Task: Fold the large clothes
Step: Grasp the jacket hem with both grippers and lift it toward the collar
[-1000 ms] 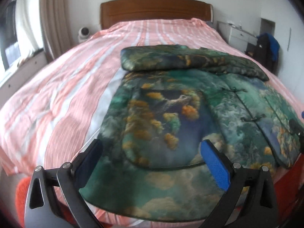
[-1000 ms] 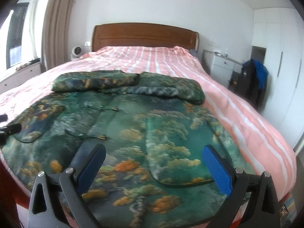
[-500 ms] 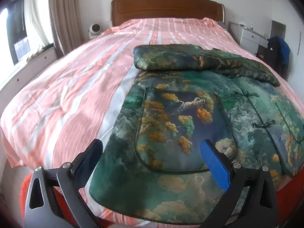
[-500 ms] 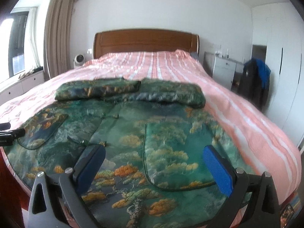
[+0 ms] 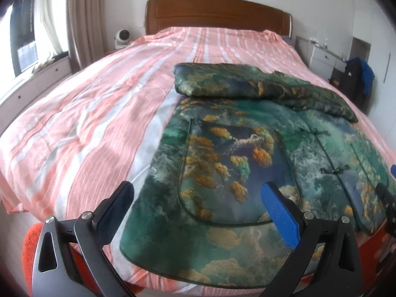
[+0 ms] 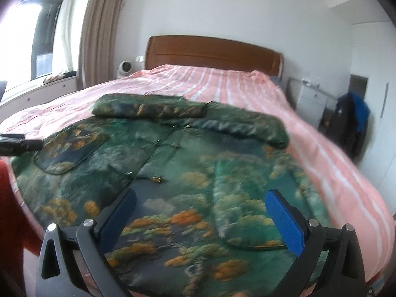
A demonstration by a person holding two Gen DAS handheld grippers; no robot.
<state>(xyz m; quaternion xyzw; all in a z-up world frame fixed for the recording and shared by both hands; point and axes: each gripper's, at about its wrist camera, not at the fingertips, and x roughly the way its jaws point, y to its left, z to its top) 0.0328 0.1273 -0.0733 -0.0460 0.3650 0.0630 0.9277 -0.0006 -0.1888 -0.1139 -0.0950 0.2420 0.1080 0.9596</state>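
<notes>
Green padded jacket (image 5: 235, 163) lies beneath both spread hand-held grippers.

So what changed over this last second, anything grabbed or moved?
Nothing grabbed. Both the left gripper and right gripper stayed open and empty while backing up and away from the jacket; more bedspread and wall show now. The jacket lies as before, sleeves folded across.

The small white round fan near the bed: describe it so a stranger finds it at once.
Start at the wooden headboard of the bed with the pink striped cover. Just past the headboard's window-side end, by the beige curtain, sits the small white fan. It is the only round white object there, with a dark circular face.
</notes>
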